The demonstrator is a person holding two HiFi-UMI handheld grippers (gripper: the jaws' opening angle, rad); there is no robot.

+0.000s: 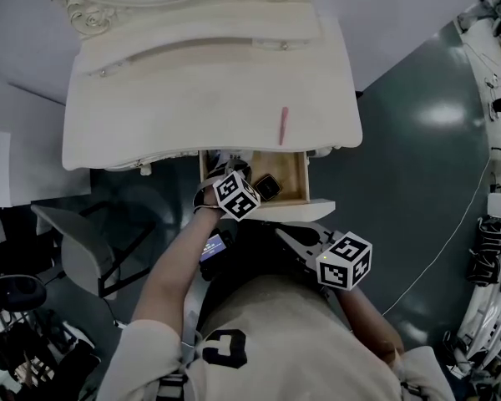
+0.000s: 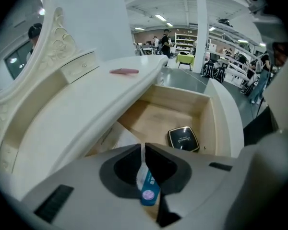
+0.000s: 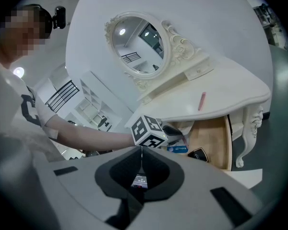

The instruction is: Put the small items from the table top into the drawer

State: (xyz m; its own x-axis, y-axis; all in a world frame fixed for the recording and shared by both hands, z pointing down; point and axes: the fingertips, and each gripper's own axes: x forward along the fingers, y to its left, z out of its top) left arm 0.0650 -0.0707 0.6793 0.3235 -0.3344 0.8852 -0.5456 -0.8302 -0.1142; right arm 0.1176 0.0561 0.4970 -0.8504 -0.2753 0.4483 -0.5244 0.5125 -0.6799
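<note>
**Tube held over open drawer; pink stick not yet collected**

Left gripper view. At lower centre, left gripper (image 2: 143, 150) clenched on a blue tube (image 2: 149, 188): one end pinched at the tips, capped end toward the camera, long axis along the jaws. Straight beyond the tips, the open drawer (image 2: 222, 123), its wooden floor mostly bare. At centre right inside it, a black compact (image 2: 183, 139), apart from the tube. Judged ready for release, with care to drop clear of the compact. At upper left, pink stick (image 2: 124, 71) flat on the table top (image 2: 81, 109), well apart from the jaws and higher. Between the two, the top's overhanging edge, to be cleared on any reach upward.

Right gripper view. At lower centre, right gripper (image 3: 142, 150) clamped together on nothing. Through its hollow, a small lit screen (image 3: 140, 180), not gripped. At upper centre, the mirror (image 3: 139, 44), and below it the pink stick on the top, directly over the drawer.

Head view. Stick at centre, long axis up-and-down in the frame, just above the drawer opening. Left gripper at centre over the drawer, right gripper at lower right, farther off. Left hand judged the nearer for the stick.
</note>
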